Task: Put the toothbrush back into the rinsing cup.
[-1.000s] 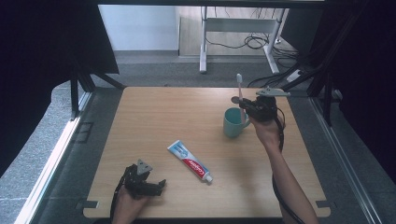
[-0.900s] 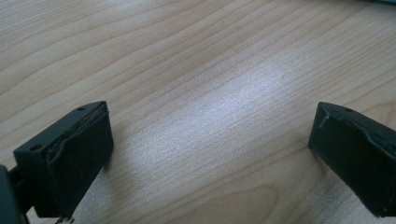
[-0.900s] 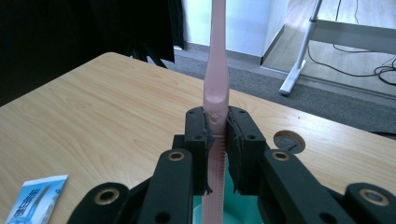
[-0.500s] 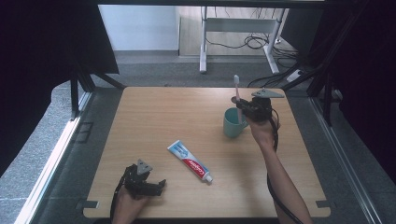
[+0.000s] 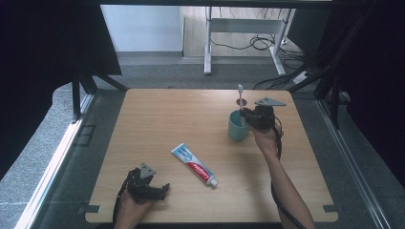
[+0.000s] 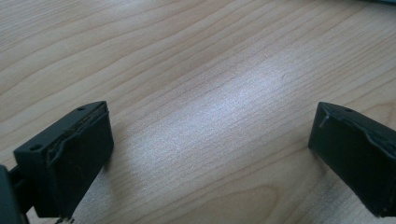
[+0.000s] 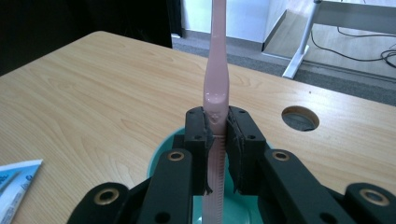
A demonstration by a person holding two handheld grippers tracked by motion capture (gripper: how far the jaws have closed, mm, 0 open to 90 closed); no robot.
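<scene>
A teal cup (image 5: 237, 126) stands on the right half of the wooden table (image 5: 157, 114). My right gripper (image 5: 246, 116) hangs just over the cup, shut on a pink toothbrush (image 7: 217, 79) that stands upright with its lower end inside the teal cup (image 7: 161, 156). In the high view the toothbrush (image 5: 240, 98) rises above the cup with its white head on top. A toothpaste tube (image 5: 194, 164) lies flat near the table's middle front. My left gripper (image 5: 165, 190) rests at the front left, jaws wide open over bare wood (image 6: 210, 107).
A round cable hole (image 7: 300, 117) sits in the table just beyond the cup. The corner of the toothpaste tube (image 7: 16, 179) shows at the left of the right gripper view. A white desk frame and cables (image 5: 248, 38) stand on the floor behind the table.
My right gripper has shifted left with the toothbrush, from beside the cup to over it, and the brush's lower end has gone into the cup. The left gripper has stayed still.
</scene>
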